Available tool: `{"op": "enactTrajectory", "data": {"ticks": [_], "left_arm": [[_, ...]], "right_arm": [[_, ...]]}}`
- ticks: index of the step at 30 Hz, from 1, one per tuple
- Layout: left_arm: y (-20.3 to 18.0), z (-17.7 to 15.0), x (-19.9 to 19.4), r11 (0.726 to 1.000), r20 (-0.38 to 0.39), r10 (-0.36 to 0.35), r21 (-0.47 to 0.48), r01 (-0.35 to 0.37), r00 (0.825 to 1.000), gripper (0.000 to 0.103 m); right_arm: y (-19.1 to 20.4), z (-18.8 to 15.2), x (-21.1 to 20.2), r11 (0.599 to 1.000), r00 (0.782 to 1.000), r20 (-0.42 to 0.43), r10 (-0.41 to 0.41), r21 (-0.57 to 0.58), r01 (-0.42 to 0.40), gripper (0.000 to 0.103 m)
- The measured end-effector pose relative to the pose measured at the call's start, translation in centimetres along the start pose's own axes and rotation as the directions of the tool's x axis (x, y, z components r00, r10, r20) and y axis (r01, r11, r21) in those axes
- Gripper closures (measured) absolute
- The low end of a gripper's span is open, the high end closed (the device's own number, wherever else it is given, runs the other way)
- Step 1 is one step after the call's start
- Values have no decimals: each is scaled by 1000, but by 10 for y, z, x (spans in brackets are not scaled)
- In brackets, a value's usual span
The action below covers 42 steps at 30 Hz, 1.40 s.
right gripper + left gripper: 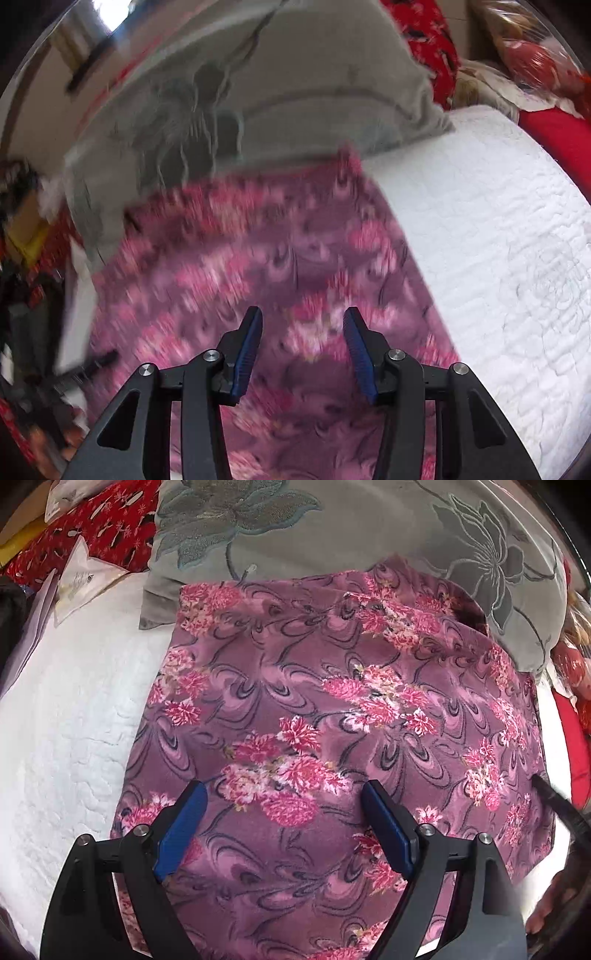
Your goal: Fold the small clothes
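A purple garment with pink flowers [332, 720] lies spread flat on a white quilted bed cover [74, 720]. Its far edge rests against a grey pillow. My left gripper [284, 794] is open and empty, hovering over the garment's near part. The other gripper's dark finger [554, 797] shows at the garment's right edge. In the right wrist view the garment [277, 258] is blurred by motion. My right gripper [303, 321] is open and empty above the garment. The white cover [498, 258] lies to its right.
A grey pillow with embroidered flowers [332, 535] lies behind the garment; it also shows in the right wrist view [277, 92]. Red patterned cloth [92, 528] and paper packets [81, 579] sit at the far left. Red items [554, 122] lie at the far right.
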<state>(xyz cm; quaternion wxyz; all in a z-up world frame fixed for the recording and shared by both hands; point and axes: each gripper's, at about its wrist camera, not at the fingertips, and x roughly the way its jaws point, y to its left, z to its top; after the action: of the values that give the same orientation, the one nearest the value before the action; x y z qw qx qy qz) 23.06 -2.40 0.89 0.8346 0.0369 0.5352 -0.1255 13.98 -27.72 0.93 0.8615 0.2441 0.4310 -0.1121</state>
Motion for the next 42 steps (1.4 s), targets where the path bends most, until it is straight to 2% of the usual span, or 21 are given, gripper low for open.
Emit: {"op": "enactTrajectory", "data": {"ticks": [1, 3, 6, 8, 9, 11, 12, 14, 17, 21, 24, 27, 29, 30, 33, 35, 36, 39, 40, 41, 42], "left_arm": [[0, 0, -2, 1000, -9, 1, 4, -1, 1000, 17], [2, -3, -11, 1000, -11, -3, 5, 3, 1000, 17], [14, -8, -31, 1000, 39, -27, -12, 27, 999, 17], [25, -17, -38, 999, 56, -22, -35, 24, 998, 17], [32, -23, -32, 999, 31, -14, -46, 16, 999, 17], [39, -29, -18, 999, -41, -7, -43, 5, 999, 17], [44, -33, -17, 999, -55, -29, -41, 27, 998, 17], [51, -35, -28, 997, -40, -63, -38, 61, 997, 17], [63, -32, -41, 997, -22, -74, -30, 73, 997, 17], [97, -18, -55, 995, -1, -58, -78, 58, 998, 17], [119, -8, -57, 991, -22, -81, -113, 78, 996, 17], [143, -1, -57, 986, -34, -112, -130, 106, 993, 17], [151, 2, -55, 984, -43, -123, -136, 117, 991, 17], [154, 3, -53, 982, -51, -133, -144, 124, 990, 17], [162, 8, -47, 969, -74, -187, -177, 171, 980, 17], [167, 11, -44, 962, -83, -209, -194, 190, 974, 17], [168, 12, -42, 959, -88, -223, -199, 202, 971, 17], [167, 19, -36, 956, -98, -237, -201, 214, 967, 17], [167, 20, -35, 955, -98, -241, -204, 217, 966, 17], [166, 23, -33, 950, -98, -253, -211, 229, 962, 17], [164, 27, -30, 942, -97, -278, -223, 252, 956, 17]], "right_arm": [[0, -7, 9, 1000, 999, -38, -25, -8, 25, 55], [1, -9, 6, 1000, 999, -19, -27, -9, 27, 56], [2, -6, -9, 999, 1000, -8, 1, 39, -1, 55], [3, -8, -15, 1000, 1000, 10, -5, 20, 5, 53], [3, -11, -13, 1000, 1000, 5, -21, 9, 21, 49], [-2, -18, 4, 999, 996, -74, -44, 6, 45, 48], [-2, -21, 6, 999, 996, -80, -45, 1, 45, 49], [8, -20, -2, 997, 995, -58, -83, -13, 82, 47], [33, -27, -13, 999, 999, -51, -13, -34, 12, 47], [94, -56, -13, 973, 995, -92, 31, -224, -50, 47], [150, -92, -7, 913, 987, -142, 72, -390, -123, 47], [207, -130, -2, 810, 976, -185, 118, -550, -202, 47], [246, -155, 0, 721, 977, -172, 125, -661, -208, 44], [257, -161, 3, 697, 979, -164, 119, -689, -201, 43], [296, -189, 18, 583, 994, -91, 65, -805, -112, 42], [317, -209, 33, 492, 1000, -2, 7, -871, -5, 43], [323, -213, 37, 468, 999, 40, 3, -883, 34, 43], [324, -215, 36, 430, 989, 150, 3, -893, 134, 47], [327, -215, 40, 420, 983, 181, -3, -892, 166, 52], [329, -213, 44, 417, 981, 192, 0, -892, 174, 80], [331, -210, 49, 418, 981, 192, -6, -891, 176, 97]]}}
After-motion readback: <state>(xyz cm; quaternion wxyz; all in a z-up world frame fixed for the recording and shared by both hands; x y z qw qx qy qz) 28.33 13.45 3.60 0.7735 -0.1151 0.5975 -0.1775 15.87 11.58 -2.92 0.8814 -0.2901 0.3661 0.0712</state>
